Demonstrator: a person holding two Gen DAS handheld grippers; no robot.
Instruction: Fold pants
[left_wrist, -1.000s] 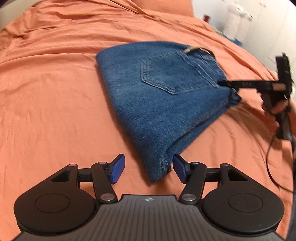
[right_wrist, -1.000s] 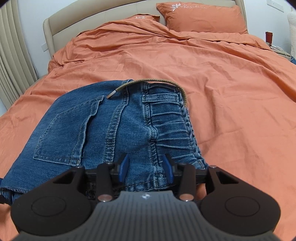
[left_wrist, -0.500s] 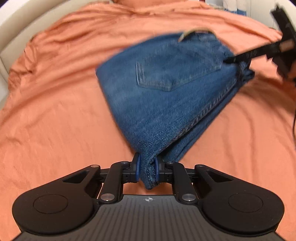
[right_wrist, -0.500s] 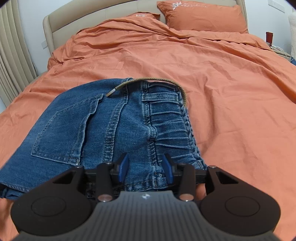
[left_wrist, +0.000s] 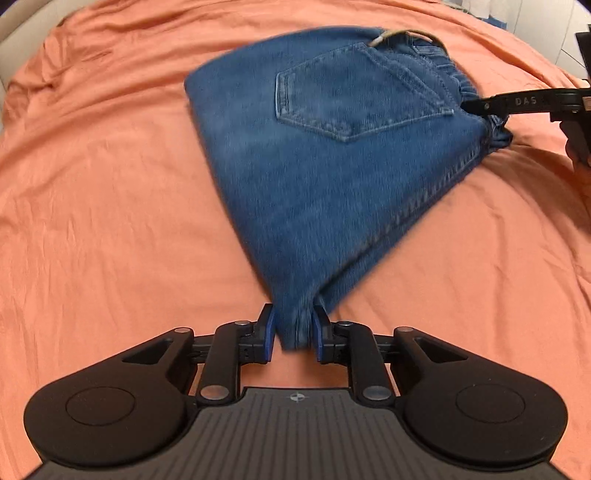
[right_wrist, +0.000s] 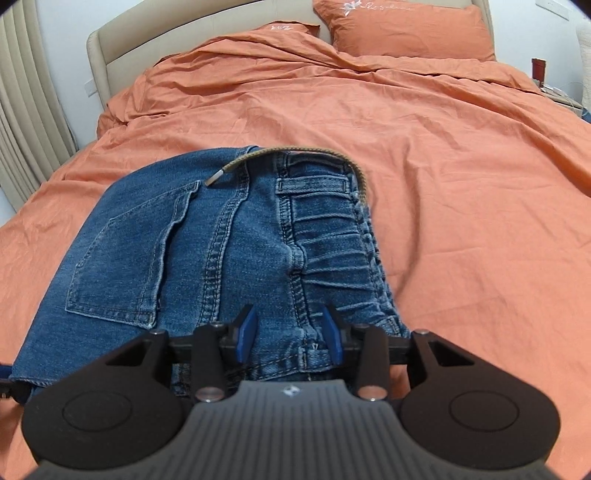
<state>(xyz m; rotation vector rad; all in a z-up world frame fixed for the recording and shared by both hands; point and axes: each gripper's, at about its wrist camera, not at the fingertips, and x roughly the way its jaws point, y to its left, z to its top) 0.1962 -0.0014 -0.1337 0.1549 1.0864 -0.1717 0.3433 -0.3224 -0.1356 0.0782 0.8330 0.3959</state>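
Note:
Folded blue jeans (left_wrist: 332, 155) lie on the orange bed, back pocket up, with a braided drawstring (right_wrist: 295, 151) at the waistband. My left gripper (left_wrist: 293, 334) is shut on the folded corner of the jeans nearest me. My right gripper (right_wrist: 290, 330) grips the waistband end of the jeans (right_wrist: 221, 251), its blue pads pressed on the denim. The right gripper also shows in the left wrist view (left_wrist: 491, 105), at the jeans' right edge.
The orange duvet (right_wrist: 443, 166) covers the whole bed, with orange pillows (right_wrist: 402, 29) and a beige headboard (right_wrist: 110, 48) at the far end. Curtains (right_wrist: 22, 110) hang at the left. A nightstand with small items (right_wrist: 554, 85) stands at the right.
My left gripper moved forward onto the jeans' near corner and closed on it. The jeans then shifted and stretched slightly toward the left gripper. The right gripper kept its hold.

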